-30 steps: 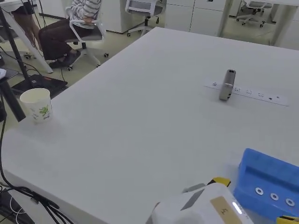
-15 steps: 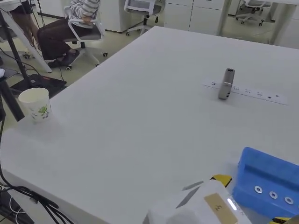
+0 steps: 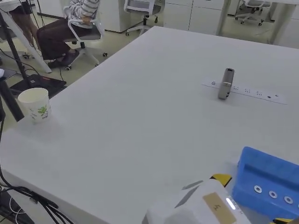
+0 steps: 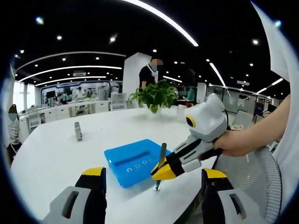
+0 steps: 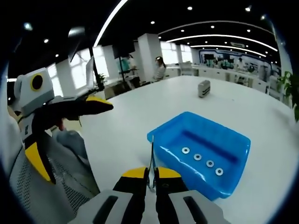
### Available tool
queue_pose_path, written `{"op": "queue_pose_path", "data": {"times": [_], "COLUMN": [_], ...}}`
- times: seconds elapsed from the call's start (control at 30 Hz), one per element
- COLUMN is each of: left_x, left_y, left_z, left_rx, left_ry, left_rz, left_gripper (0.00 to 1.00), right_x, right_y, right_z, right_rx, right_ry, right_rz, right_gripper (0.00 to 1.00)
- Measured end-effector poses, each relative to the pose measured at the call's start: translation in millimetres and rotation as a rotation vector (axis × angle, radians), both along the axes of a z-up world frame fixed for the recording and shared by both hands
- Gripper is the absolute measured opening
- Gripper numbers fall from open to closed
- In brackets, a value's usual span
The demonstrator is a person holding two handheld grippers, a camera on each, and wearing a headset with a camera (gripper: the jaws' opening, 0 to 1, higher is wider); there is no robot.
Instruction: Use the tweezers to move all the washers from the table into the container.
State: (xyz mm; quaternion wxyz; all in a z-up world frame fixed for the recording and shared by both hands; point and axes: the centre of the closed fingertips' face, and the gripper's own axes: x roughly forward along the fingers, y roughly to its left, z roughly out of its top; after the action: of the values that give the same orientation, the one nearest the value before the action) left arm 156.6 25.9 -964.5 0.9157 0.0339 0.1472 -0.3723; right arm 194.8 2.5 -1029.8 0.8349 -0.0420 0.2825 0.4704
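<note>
The blue container (image 5: 201, 151) sits on the white table (image 3: 140, 116) and has several washers (image 5: 202, 160) lying in a row inside. My right gripper (image 5: 148, 173) is shut on the thin metal tweezers (image 5: 152, 161), just in front of the container's near rim. In the left gripper view the right gripper (image 4: 163, 171) holds the tweezers (image 4: 161, 161) tip-down beside the container (image 4: 135, 161). My left gripper (image 4: 154, 173) is open with nothing in it. It hangs to the left in the right gripper view, the left gripper (image 5: 70, 133) apart from the container. A gripper (image 3: 201, 207) lies beside the container (image 3: 266, 179) with three washers (image 3: 273, 194) showing.
A paper cup (image 3: 35, 105) stands near the table's left edge. A grey device (image 3: 227, 84) rests on a flat power strip (image 3: 252, 92) at the far right. A person sits on a chair (image 3: 81, 30) beyond the table. Cables (image 3: 28, 196) hang below the near corner.
</note>
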Motion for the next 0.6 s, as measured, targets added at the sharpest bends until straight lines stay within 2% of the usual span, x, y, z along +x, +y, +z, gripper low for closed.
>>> {"op": "queue_pose_path", "data": {"times": [0.23, 0.4, 0.6], "left_x": [0.4, 0.1, 0.0], "left_y": [-0.2, -0.5, -0.1], "left_z": [2.6, 2.1, 1.0], "left_rx": [-0.012, -0.010, 0.000], "left_ry": [-0.008, -0.008, -0.007], "left_rz": [0.002, -0.001, 0.000], "left_gripper": [0.85, 0.85, 0.85], "right_x": [0.2, -2.0, 5.7], "right_y": [10.1, 20.8, 25.4], "right_z": [17.9, 25.8, 33.5], "right_rx": [0.088, 0.096, 0.115], "right_ry": [0.017, 0.007, -0.011], "right_rz": [0.032, 0.057, 0.046], "right_gripper": [0.03, 0.03, 0.03]}}
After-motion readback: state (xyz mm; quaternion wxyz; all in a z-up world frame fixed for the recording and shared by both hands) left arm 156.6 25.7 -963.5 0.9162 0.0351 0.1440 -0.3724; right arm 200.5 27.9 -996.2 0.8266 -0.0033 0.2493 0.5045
